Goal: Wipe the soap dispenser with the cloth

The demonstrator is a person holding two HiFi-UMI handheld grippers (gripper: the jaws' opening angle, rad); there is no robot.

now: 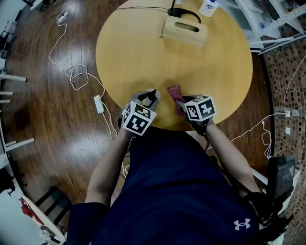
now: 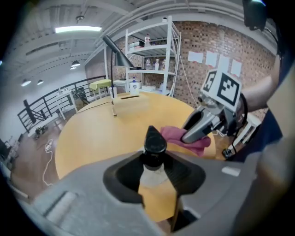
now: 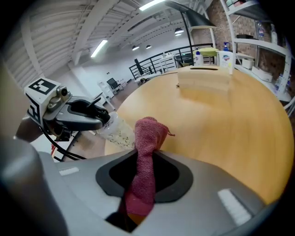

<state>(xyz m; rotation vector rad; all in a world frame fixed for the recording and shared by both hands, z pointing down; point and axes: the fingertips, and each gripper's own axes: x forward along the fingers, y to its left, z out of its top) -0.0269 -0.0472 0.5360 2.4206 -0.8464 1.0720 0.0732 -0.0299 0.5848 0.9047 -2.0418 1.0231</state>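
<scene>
Here, the round wooden table [image 1: 143, 52] carries a wooden box [image 1: 184, 31] at its far side. At the near edge, the left hand-held gripper [image 1: 152, 97] pinches the clear soap dispenser [image 2: 154, 147] by its neck, under the black pump head. The right hand-held gripper [image 1: 179, 103] is clamped on the pink cloth [image 3: 147, 138], whose bunched end sticks out past its jaws, near the dispenser; whether the two touch cannot be told.

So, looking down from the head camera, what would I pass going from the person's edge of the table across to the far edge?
pink cloth → wooden box → white bottle
</scene>
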